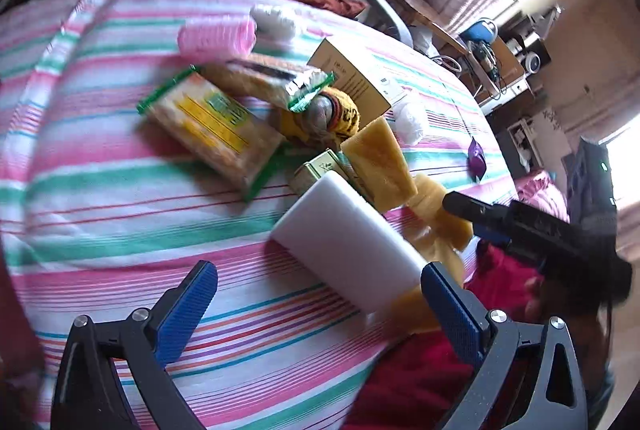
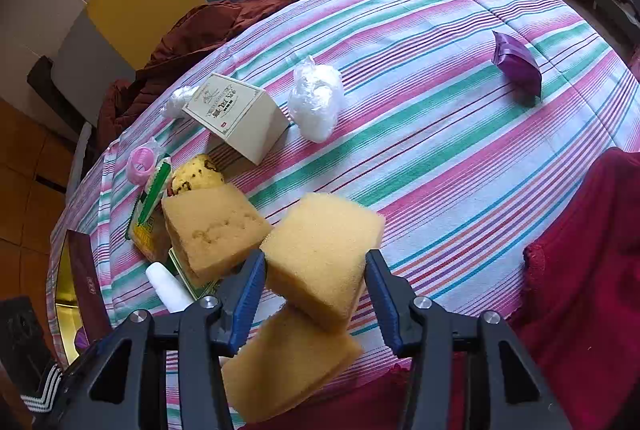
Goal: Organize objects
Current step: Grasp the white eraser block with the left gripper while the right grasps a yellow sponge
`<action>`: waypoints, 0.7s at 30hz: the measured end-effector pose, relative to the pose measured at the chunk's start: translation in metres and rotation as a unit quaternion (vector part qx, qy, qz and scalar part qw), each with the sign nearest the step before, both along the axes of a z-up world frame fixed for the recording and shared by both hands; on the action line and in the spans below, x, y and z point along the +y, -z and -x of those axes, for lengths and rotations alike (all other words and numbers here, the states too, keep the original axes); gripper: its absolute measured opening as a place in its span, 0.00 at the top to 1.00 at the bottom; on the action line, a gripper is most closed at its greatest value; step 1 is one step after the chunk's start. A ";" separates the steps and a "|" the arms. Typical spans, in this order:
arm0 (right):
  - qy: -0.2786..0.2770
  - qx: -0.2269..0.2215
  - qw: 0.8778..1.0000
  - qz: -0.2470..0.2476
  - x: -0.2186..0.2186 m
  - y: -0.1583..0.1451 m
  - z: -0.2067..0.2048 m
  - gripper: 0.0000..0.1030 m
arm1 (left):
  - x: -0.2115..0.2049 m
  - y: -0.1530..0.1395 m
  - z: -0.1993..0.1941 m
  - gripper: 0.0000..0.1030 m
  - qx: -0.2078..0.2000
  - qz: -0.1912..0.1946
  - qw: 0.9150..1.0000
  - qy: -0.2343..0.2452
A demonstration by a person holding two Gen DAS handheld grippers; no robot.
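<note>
**Striped table: items and your two grippers**

- Your left gripper: blue-padded jaws spread wide, nothing between them, hanging over the striped tablecloth. A white block lies just ahead, nearer the right finger.
- Your right gripper: jaws apart, set to either side of a yellow sponge. The left pad looks to touch the sponge's edge; whether the right pad touches it you cannot tell from this view, so a firm grip is not shown.
- Second sponge: under the first and nearer the camera, close to the red cloth.
- Third sponge: left of the first, propped on a green-edged box.
- Snack packet: yellow label, green edges, flat on the cloth beside the pile.
- Pink roller: at the far side, next to a white wad.
- Cardboard box: cream, printed top, tilted.
- Clear plastic bag: crumpled, just right of the cardboard box.
- Purple packet: alone, well apart from the rest
</note>
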State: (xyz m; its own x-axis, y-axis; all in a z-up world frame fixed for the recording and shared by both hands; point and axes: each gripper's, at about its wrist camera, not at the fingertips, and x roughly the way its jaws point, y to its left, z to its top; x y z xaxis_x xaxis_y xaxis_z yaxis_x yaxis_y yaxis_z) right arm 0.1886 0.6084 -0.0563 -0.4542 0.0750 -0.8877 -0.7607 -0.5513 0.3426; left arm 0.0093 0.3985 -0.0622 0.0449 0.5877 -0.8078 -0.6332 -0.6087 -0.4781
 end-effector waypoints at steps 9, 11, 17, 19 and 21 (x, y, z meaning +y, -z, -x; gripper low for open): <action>0.000 0.004 1.000 0.002 -0.001 0.000 0.001 0.49 | 0.039 0.016 0.001 0.01 -0.016 0.034 0.999 -0.022; -0.001 0.004 1.000 0.002 0.000 0.000 0.001 0.49 | 0.038 0.022 -0.001 0.01 -0.008 0.045 0.999 -0.012; -0.003 0.003 1.000 0.003 0.000 0.001 0.001 0.49 | 0.006 0.013 0.001 0.00 0.020 0.035 0.999 0.011; -0.002 0.003 1.000 0.002 -0.001 0.001 0.002 0.49 | -0.008 0.013 0.001 0.00 0.016 0.037 0.999 0.012; -0.002 0.001 1.000 0.002 -0.001 0.001 0.003 0.49 | -0.016 0.014 0.001 0.01 0.024 0.051 0.998 0.006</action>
State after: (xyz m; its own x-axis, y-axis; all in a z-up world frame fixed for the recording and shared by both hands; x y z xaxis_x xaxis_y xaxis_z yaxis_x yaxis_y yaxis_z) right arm 0.1857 0.6074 -0.0576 -0.4569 0.0687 -0.8869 -0.7574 -0.5528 0.3473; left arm 0.0086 0.3824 -0.0765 0.0120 0.5020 -0.8648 -0.6615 -0.6446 -0.3833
